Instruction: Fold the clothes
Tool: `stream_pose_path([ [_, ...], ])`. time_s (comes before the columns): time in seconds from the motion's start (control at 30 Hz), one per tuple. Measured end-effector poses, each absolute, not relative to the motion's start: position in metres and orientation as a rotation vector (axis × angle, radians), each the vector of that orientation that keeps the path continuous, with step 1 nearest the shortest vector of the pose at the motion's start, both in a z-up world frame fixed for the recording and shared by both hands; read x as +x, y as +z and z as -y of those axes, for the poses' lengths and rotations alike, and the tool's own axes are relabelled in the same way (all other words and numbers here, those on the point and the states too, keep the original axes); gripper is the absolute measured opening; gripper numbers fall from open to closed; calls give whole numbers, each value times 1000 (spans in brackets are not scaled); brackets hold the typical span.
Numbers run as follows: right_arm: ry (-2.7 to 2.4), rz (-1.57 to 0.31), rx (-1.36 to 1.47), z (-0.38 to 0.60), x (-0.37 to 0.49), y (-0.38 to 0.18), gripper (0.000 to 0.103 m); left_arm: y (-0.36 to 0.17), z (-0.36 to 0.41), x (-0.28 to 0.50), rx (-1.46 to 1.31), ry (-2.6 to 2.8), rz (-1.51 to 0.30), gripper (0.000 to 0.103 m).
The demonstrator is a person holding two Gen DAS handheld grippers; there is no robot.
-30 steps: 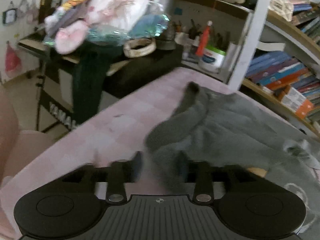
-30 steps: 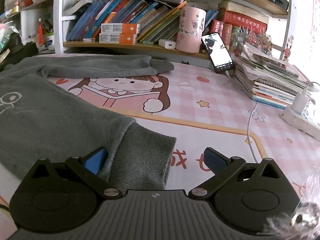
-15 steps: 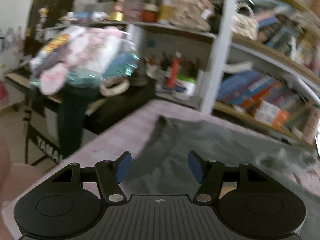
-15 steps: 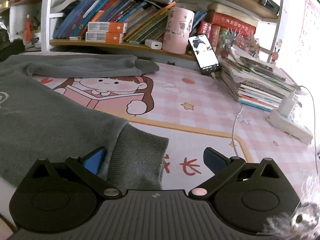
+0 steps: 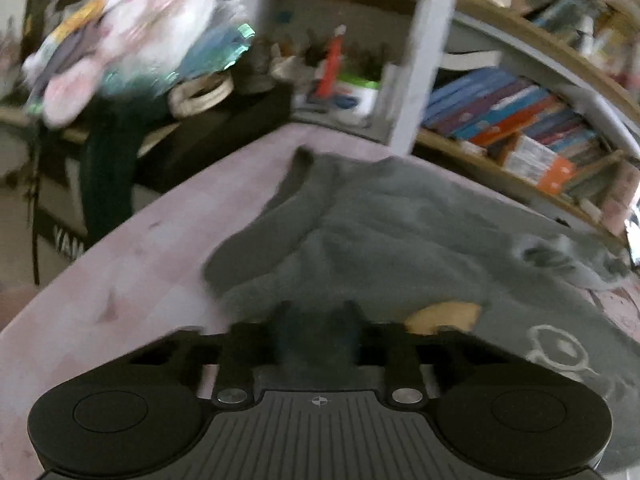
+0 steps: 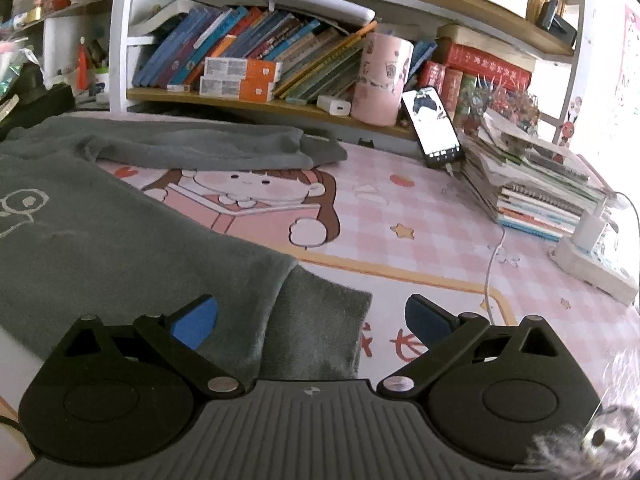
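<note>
Sweatshirt (image 5: 400,240) fold starting: my left gripper (image 5: 318,332) appears clamped on fabric, though blurred; right gripper (image 6: 312,316) spread over cuff (image 6: 316,328); next, close there.

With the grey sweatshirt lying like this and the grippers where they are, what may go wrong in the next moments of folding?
1. The left gripper seems shut on only a small bunch of the grey sweatshirt; the view is blurred, and the fabric may slip out if pulled.
2. The right gripper is open around the cuff; closing now may catch just its edge.
3. The white cable and the leaning phone are nearby; a dragged sleeve might snag or tip them.
</note>
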State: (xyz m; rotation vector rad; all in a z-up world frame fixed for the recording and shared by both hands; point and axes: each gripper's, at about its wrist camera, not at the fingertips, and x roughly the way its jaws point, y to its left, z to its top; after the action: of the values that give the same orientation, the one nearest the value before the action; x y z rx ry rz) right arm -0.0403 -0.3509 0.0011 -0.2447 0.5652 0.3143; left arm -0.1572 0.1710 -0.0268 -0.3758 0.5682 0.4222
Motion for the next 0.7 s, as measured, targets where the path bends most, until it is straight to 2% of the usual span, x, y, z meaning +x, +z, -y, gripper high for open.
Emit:
stream_pose_path([
  [0.03, 300, -572, -254, 351, -40, -1, 101, -28, -176, -161, -398, 426, -561, 9],
  [0.3, 275, -586, -265, 353, -38, -4, 101, -25, -171, -162, -376, 433, -566, 12],
  [0.43, 302, -571, -248, 355, -42, 1, 101, -19, -156, -163, -323, 393, -553, 28],
  [0.63, 345, -544, -245, 348, -48, 8, 101, -10, -135, -164, -259, 339, -519, 28],
  [0.7, 365, -538, -246, 344, -51, 10, 101, -8, -130, -165, -252, 328, -509, 33],
])
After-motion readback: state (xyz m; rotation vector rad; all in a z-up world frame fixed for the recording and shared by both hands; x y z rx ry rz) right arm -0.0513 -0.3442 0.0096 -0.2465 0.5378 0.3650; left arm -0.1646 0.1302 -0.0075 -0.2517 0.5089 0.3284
